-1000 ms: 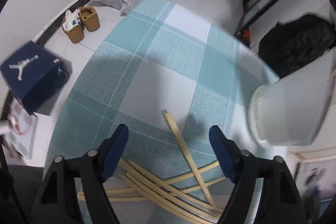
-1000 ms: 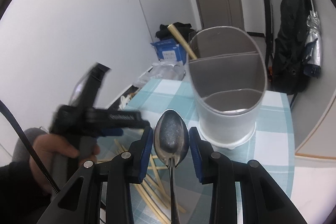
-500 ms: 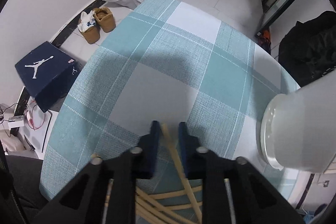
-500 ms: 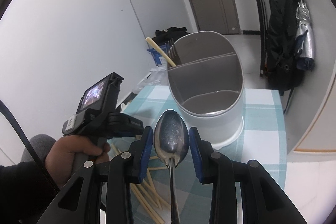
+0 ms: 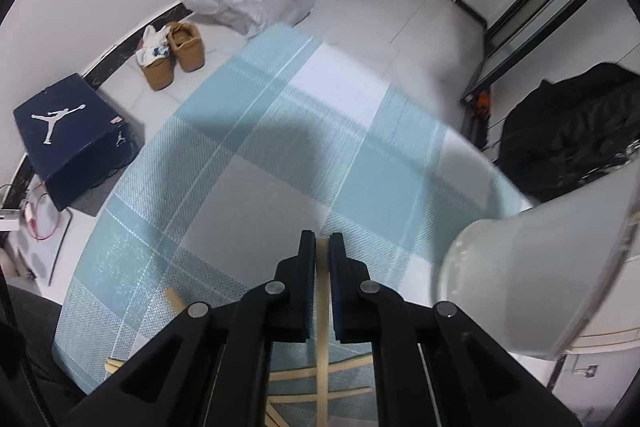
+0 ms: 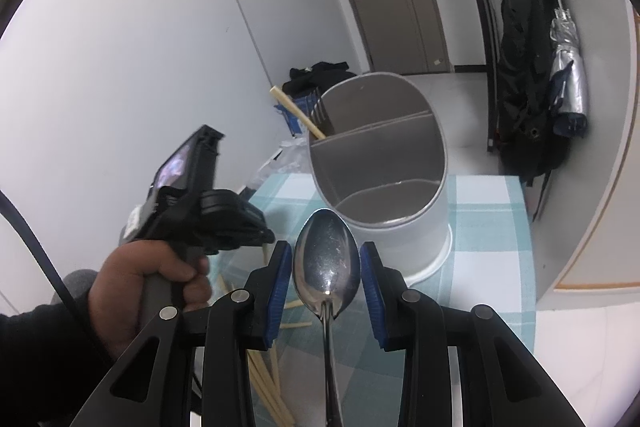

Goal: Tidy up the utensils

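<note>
Left gripper is clamped tight on one chopstick, its fingers pinching the pale stick above the checked table. Several more chopsticks lie crossed below; the exact count is hidden. Right gripper grasps one spoon, bowl up between its blue pads. One white holder stands beyond, three compartments, with one chopstick and one fork in the far one.

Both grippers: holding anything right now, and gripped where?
Left gripper: shut on a chopstick, near its upper end. Right gripper: a spoon, bowl between the jaws; actual contact point unclear.
</note>
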`<state>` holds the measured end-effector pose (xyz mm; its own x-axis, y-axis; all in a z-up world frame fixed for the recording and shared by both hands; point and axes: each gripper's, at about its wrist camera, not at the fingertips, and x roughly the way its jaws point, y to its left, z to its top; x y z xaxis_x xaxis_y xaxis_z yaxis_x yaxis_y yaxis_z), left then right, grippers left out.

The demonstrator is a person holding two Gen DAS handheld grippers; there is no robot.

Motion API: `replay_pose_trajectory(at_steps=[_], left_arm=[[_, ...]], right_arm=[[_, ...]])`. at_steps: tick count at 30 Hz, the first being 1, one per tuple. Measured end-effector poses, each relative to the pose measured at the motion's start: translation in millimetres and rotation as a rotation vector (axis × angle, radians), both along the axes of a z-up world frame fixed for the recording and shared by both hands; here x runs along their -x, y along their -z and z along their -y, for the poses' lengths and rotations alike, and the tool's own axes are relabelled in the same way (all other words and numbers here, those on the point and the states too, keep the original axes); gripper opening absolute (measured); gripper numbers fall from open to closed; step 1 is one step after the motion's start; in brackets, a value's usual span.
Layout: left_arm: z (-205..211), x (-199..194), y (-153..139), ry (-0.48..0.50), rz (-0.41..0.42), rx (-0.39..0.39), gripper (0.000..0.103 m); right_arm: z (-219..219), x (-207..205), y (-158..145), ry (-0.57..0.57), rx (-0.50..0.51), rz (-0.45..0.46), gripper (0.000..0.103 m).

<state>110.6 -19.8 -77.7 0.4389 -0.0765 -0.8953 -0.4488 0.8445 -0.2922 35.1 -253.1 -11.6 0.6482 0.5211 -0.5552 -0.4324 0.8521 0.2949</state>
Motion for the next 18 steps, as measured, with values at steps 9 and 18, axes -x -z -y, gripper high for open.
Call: replay_pose_trajectory(at_steps=[9,18], left_arm=[[-5,22,-35,0.013,0.183,0.045,0.003],[-1,44,-77,0.112,0.308,0.026,0.003]], right_arm=[[2,6,-8,0.053,-0.021,0.053,0.034],[6,16,-29,0.089,-0.062,0.132,0.034]])
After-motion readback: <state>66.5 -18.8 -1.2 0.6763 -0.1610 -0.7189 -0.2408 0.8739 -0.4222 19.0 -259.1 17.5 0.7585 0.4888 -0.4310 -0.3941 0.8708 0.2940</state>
